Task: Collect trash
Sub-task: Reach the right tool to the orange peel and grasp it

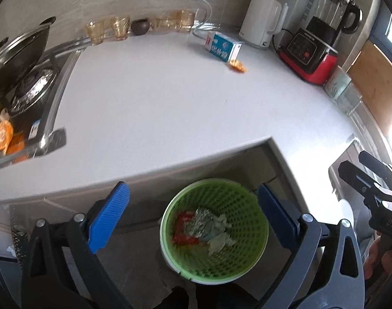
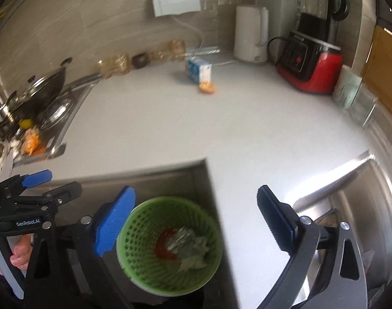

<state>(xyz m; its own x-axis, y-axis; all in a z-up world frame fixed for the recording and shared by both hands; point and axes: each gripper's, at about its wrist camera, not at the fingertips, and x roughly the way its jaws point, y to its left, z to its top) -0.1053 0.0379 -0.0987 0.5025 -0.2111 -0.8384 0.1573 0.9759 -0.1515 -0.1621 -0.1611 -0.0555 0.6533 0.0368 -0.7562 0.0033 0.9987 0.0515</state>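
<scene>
A basket (image 1: 214,231) stands on the floor below the near edge of the surface (image 1: 170,108), with crumpled trash (image 1: 208,228) lying in it. On the surface, toward the back, a carton (image 1: 223,47) lies with a peel (image 1: 237,66) just before it. A kettle (image 1: 261,20) stands behind the carton, a blender (image 1: 316,38) to the kettle's right. A stove (image 1: 28,90) with a pot (image 1: 18,51) sits to the left.
</scene>
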